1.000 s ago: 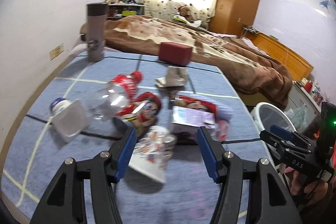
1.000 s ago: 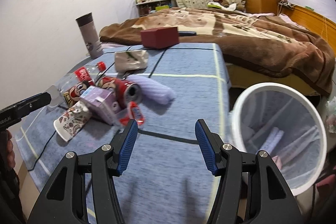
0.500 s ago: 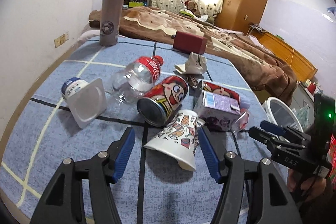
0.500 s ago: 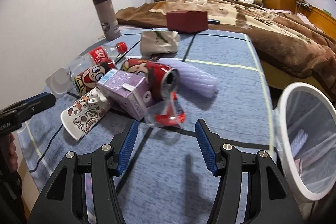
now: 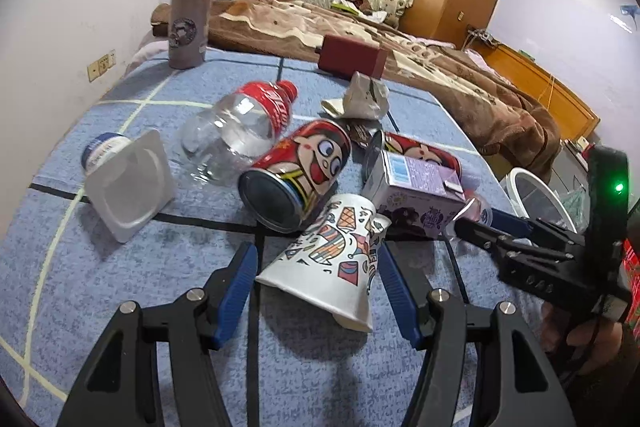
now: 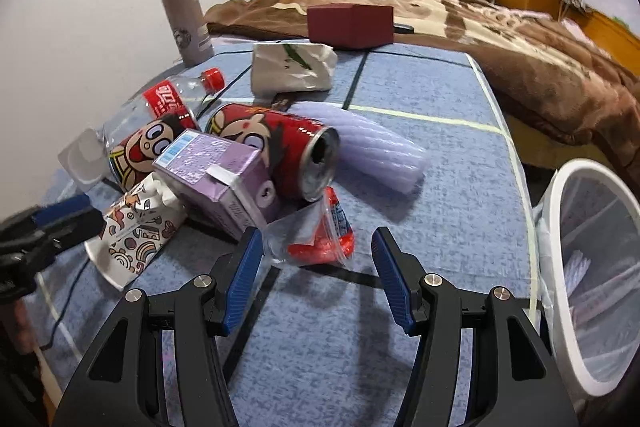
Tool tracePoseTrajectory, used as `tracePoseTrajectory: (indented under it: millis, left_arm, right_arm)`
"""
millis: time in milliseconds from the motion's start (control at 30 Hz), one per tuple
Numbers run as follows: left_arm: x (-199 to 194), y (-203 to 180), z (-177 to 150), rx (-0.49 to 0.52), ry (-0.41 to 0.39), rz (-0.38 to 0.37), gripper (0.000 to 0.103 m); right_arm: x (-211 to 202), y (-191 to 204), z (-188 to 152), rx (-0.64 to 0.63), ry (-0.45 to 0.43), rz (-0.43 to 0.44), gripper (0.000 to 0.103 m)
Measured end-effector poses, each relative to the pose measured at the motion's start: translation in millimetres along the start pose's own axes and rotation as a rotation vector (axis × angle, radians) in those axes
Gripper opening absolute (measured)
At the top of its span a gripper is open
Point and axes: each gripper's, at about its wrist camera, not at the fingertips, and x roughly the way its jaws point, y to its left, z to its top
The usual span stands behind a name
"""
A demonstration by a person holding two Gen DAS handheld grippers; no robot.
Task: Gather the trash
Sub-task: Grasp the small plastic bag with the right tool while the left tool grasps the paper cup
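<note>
A patterned paper cup (image 5: 332, 259) lies on its side on the blue tablecloth (image 5: 120, 267). My left gripper (image 5: 316, 283) stands open around the cup, its blue pads just clear of the cup's sides. A clear wrapper with red inside (image 6: 316, 239) lies just ahead of my open right gripper (image 6: 318, 267), between its fingertips. Behind them are two red cartoon cans (image 5: 296, 175) (image 6: 280, 147), a purple carton (image 6: 216, 175), a clear bottle (image 5: 240, 131), a white yogurt tub (image 5: 124, 179), crumpled paper (image 6: 292, 67) and a lilac ribbed cup (image 6: 368, 147).
A white mesh bin (image 6: 592, 267) stands off the table's right edge with some rubbish inside. A grey thermos (image 5: 188, 11) and a dark red box (image 5: 352, 57) stand at the table's far side. A bed with a brown blanket (image 6: 500, 27) lies beyond.
Both grippers have come lower and closer to the pile. The left one now straddles the paper cup. The right one has swung left, away from the bin, up to the wrapper.
</note>
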Motion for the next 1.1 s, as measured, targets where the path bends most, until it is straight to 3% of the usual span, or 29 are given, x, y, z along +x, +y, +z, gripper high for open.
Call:
tracePoseTrajectory:
  millis: [133,333,567,667,800,1100]
  left_arm:
    - [6.9,-4.7,-1.0,0.006,0.018,-0.014,0.065]
    - [14.0,-11.5,0.3,0.025,0.036,-0.018,0.065]
    - [20.5,-20.3,0.6,0.055,0.051,-0.029,0.065]
    - [23.5,-20.8,-0.5,0.051,0.061,-0.031,0.065]
    - [26.8,-22.2,-3.5,0.055,0.071,-0.022,0.065]
    - [30.2,-20.0,-6.2,0.036,0.069,-0.009,0.061]
  right_arm:
    - [-4.4,-9.3,-4.8,0.007,-0.004,-0.008,0.058]
    - [-10.8,-23.9,-11.6,0.023,-0.005,0.0,0.045]
    - [-14.4,-20.5,-9.6,-0.004,-0.021,0.004,0.045]
    - [-14.5,-15.5,-5.1,-0.021,-0.052,-0.01,0.053]
    - [-7.1,-8.3,0.0,-0.055,-0.033,-0.011,0.053]
    - [4.2,-16.9,1.9,0.021,-0.009,-0.012,0.051]
